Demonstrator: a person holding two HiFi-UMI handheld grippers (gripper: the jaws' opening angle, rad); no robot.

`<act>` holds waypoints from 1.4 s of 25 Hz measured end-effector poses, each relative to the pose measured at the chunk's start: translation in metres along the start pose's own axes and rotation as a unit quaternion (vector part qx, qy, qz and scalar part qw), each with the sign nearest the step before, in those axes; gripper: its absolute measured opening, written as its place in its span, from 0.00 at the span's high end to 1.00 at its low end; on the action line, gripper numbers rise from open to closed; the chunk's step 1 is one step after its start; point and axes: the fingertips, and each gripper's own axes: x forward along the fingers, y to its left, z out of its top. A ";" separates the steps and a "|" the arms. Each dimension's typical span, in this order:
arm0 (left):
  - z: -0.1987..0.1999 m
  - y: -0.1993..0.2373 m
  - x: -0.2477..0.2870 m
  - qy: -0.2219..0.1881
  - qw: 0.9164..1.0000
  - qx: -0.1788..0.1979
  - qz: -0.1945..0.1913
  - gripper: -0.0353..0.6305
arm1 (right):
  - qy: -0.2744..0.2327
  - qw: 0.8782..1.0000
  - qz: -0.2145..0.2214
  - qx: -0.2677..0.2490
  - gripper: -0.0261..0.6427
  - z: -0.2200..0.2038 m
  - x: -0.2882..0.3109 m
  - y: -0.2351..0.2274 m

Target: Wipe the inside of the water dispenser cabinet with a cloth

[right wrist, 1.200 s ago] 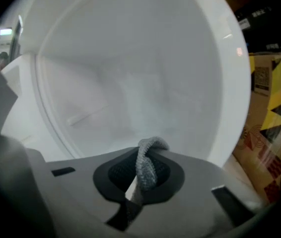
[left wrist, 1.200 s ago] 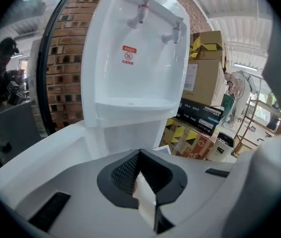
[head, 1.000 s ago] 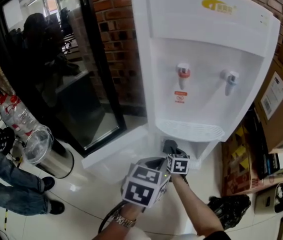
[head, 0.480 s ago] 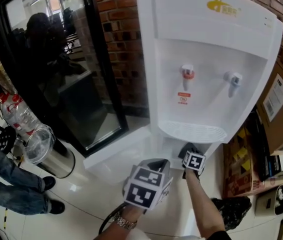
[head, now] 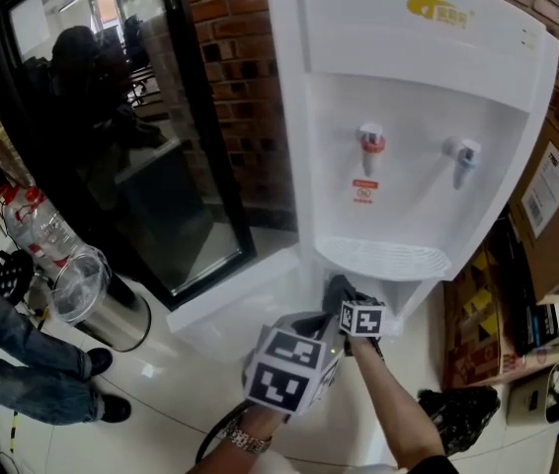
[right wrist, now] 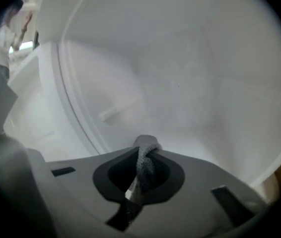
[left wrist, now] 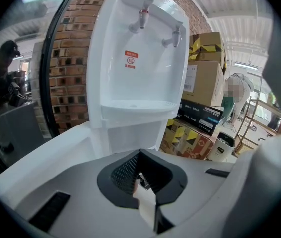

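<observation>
Right gripper (right wrist: 141,175): pinches grey cloth (right wrist: 147,150) inside cabinet (right wrist: 190,83) (interior hidden from head view).
Left gripper (left wrist: 143,182): jaws together, empty, facing water dispenser (left wrist: 140,58).

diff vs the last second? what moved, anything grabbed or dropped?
The right claw, shut on the grey cloth, swept right across the cabinet opening, then came back left. Nothing was taken hold of or let go. The left claw stayed low in front, and the water dispenser did not move.
</observation>
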 end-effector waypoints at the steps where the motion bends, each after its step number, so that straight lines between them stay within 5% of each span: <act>1: 0.001 0.001 -0.002 -0.001 1.000 -0.001 0.001 0.94 | 0.009 0.999 -0.038 -0.010 0.95 -0.003 0.002 -0.021; 5: 0.004 0.004 -0.006 -0.007 1.000 -0.003 0.003 0.94 | -0.029 0.983 -0.180 0.002 0.95 0.016 -0.030 -0.093; 9: 0.003 -0.005 0.001 -0.005 1.000 0.000 -0.007 0.94 | -0.047 0.973 -0.228 -0.014 0.95 0.016 -0.063 -0.103; 16: 0.000 -0.010 0.002 0.000 1.000 -0.013 0.001 0.94 | -0.049 0.981 -0.181 -0.041 0.95 0.003 -0.083 -0.061; 20: -0.003 -0.018 0.004 0.013 0.999 -0.049 0.015 0.94 | -0.045 0.992 -0.118 -0.004 0.95 0.020 -0.133 -0.011; 23: 0.008 -0.034 -0.012 0.029 0.998 -0.062 0.014 0.94 | -0.014 0.993 -0.116 -0.010 0.95 0.029 -0.187 0.014; 31: 0.165 -0.066 -0.108 0.055 0.996 -0.070 0.025 0.94 | 0.005 0.991 -0.137 -0.009 0.95 0.170 -0.366 0.074; 35: 0.262 -0.082 -0.170 0.062 0.994 -0.075 0.040 0.94 | 0.020 0.995 -0.095 -0.004 0.95 0.267 -0.462 0.127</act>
